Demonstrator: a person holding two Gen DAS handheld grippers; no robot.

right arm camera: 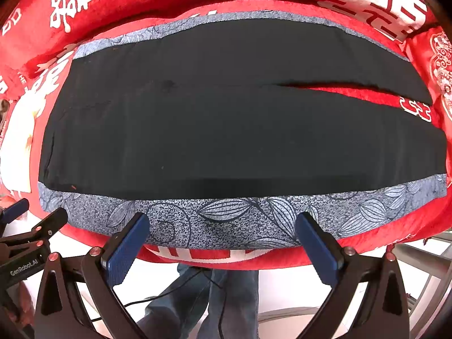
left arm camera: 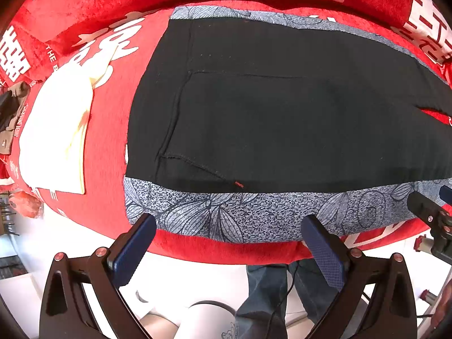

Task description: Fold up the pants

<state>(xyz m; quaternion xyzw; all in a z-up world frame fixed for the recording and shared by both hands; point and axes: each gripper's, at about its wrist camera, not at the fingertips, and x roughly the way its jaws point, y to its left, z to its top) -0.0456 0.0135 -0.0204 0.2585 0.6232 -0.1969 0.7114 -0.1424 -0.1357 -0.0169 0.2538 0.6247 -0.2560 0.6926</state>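
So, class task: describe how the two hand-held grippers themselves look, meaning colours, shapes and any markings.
The left hand-held gripper and the right hand-held gripper match: two flat fingers with dark blue cross-hatched pads, set on black angular frames with triangular cut-outs and coppery rivets. White "GenRobot.AI" lettering marks the left gripper's body.

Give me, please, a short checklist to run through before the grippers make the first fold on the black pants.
1. Left gripper open, holding nothing: ok.
2. Right gripper open, holding nothing: ok.
3. Black pants lie flat, both legs spread, a gap between them: ok.
4. Patterned grey cloth under the pants lies smooth along the near edge: ok.
5. White folded cloth sits apart from the waist end: ok.
6. Far edge of the pants free of snags: cannot tell.
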